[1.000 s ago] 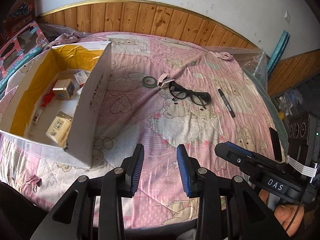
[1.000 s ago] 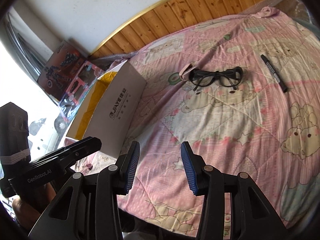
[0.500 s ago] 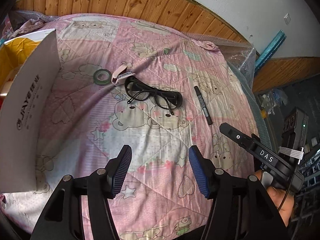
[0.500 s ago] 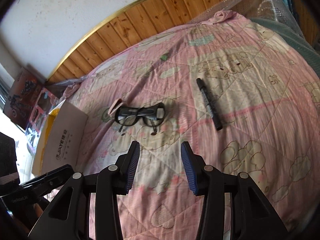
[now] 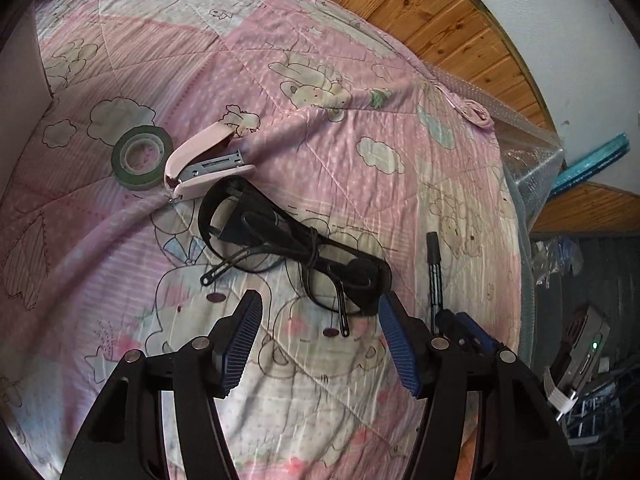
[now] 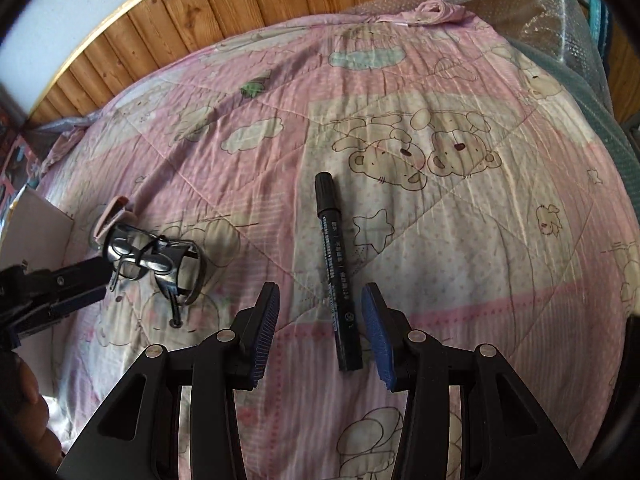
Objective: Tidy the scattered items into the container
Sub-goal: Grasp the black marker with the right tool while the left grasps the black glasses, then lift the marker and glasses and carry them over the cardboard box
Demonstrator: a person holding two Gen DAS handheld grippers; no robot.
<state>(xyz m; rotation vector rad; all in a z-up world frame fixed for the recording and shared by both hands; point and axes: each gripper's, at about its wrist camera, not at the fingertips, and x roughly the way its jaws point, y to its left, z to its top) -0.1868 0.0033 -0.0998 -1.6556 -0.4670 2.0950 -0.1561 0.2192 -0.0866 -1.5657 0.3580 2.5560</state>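
- The right gripper (image 6: pixel 320 328) has been brought down and forward over the last second; its jaws are spread, and the near end of the marker (image 6: pixel 336 276) now lies between the blue pads (image 6: pixel 264 332), untouched as far as can be seen.
- The left gripper (image 5: pixel 320 336) has likewise been swung away from the box and lowered toward the glasses (image 5: pixel 296 248); its jaws, widened since a second ago, stand released with nothing between them, the right pad just beside the near lens.
- From this a judgement is drawn: two pickups are being set up at once, marker on the right, glasses on the left, and neither has yet been closed on.
- A count of what is left on the quilt (image 6: pixel 460 248): one marker, one pair of glasses with arms folded, one pink stapler (image 5: pixel 208 160), one roll of green tape (image 5: pixel 140 156). Four items in all are still to be tidied.
- Stapler and tape lie touching each other, just beyond the glasses; the marker lies apart, to the right.
- Of the box (image 6: pixel 36 232) only one white corner is shown at the left edge, well apart from both grippers, so a carry back across the quilt will be needed.
- Farthest off, wood panelling (image 6: pixel 200 4) is seen behind the bed.
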